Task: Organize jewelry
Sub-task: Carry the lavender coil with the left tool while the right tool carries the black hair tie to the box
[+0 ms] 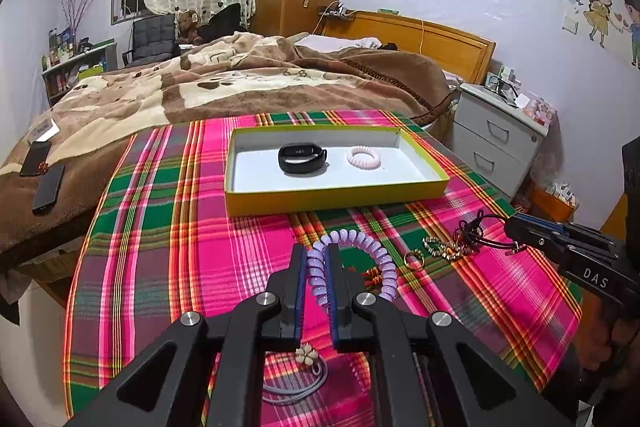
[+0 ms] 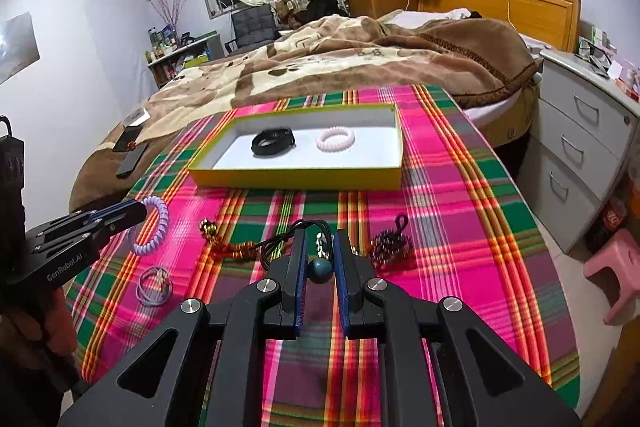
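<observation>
Nearest the left wrist lens, black left gripper (image 1: 317, 259) with blue pads, closed narrow on the lilac coil bracelet (image 1: 382, 259), one side of its loop pinched between the pads, the rest arcing out to the right over the cloth; seen from the right wrist view as the same lilac loop hanging from the tip of that gripper at far left. Beneath everything, plaid tablecloth (image 1: 160, 227) in pink, green and orange; behind it, brown blanket (image 1: 240, 75) heaped on the bed. On the cloth's far half, shallow yellow box (image 1: 336, 193) with white inside; within it, black fitness band (image 1: 302, 158) on the left and pale pink coil ring (image 1: 363, 157) just beside it on the right, apart from each other. Right gripper (image 2: 320, 247) low over the cloth, jaws narrowed around a dark teal bead (image 2: 320, 270) and a small pale chain piece; whether actually gripping, cannot tell. Around it, loose pieces: black cord loop (image 2: 308, 227) to its front left, dark beaded cluster (image 2: 390, 247) just right, red and gold charm (image 2: 232, 251) further left, pale hair tie with flower (image 2: 155, 289) near the cloth's left edge.
</observation>
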A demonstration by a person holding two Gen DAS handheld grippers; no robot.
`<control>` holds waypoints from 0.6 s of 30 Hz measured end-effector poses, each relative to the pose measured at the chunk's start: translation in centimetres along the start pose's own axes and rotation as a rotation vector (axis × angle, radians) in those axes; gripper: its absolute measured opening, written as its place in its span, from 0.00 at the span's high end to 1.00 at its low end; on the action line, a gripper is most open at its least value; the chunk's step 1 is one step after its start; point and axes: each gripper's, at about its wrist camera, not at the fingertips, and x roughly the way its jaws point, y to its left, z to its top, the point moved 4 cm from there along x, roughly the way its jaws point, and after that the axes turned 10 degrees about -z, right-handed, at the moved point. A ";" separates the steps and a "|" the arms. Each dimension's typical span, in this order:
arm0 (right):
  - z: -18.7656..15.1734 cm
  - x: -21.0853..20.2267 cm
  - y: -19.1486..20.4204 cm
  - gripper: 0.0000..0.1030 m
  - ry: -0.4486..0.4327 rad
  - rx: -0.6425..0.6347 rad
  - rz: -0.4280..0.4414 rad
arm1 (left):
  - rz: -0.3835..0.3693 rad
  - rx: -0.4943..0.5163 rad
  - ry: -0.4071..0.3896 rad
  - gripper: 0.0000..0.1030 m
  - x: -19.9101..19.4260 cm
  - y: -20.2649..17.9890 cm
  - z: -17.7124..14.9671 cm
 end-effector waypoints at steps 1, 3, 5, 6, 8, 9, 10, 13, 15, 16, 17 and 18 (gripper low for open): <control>0.2 0.0 0.0 0.87 -0.004 -0.001 0.000 | -0.001 0.002 -0.002 0.92 0.1 -0.1 0.2; 0.7 0.2 0.1 0.87 -0.010 -0.003 0.001 | -0.003 0.005 -0.005 0.92 0.2 0.0 0.6; 1.2 0.3 0.1 0.87 -0.015 -0.003 0.002 | -0.006 0.006 -0.008 0.92 0.3 0.1 1.0; 1.5 0.5 0.1 0.87 -0.017 -0.002 0.004 | -0.006 0.008 -0.010 0.92 0.4 0.1 1.2; 2.1 0.7 0.1 0.87 -0.021 -0.002 0.005 | -0.003 0.015 -0.015 0.92 0.7 0.3 1.9; 2.3 0.9 0.0 0.87 -0.024 -0.003 0.005 | -0.001 0.018 -0.016 0.92 0.9 0.4 2.1; 2.8 1.1 0.0 0.87 -0.027 -0.005 0.004 | -0.001 0.021 -0.018 0.92 1.1 0.5 2.5; 3.7 1.8 -0.1 0.87 -0.030 0.000 0.007 | -0.003 0.022 -0.018 0.92 1.7 1.0 3.3; 4.2 2.3 -0.2 0.87 -0.030 0.002 0.006 | 0.001 0.032 -0.020 0.92 2.2 1.2 3.9; 4.5 2.6 -0.3 0.87 -0.031 0.002 0.005 | 0.003 0.034 -0.020 0.92 2.4 1.3 4.1; 4.9 2.9 -0.3 0.87 -0.031 0.003 0.003 | 0.004 0.035 -0.019 0.92 2.8 1.5 4.4; 5.3 3.3 -0.4 0.87 -0.031 0.004 0.002 | 0.004 0.036 -0.019 0.92 3.2 1.7 4.7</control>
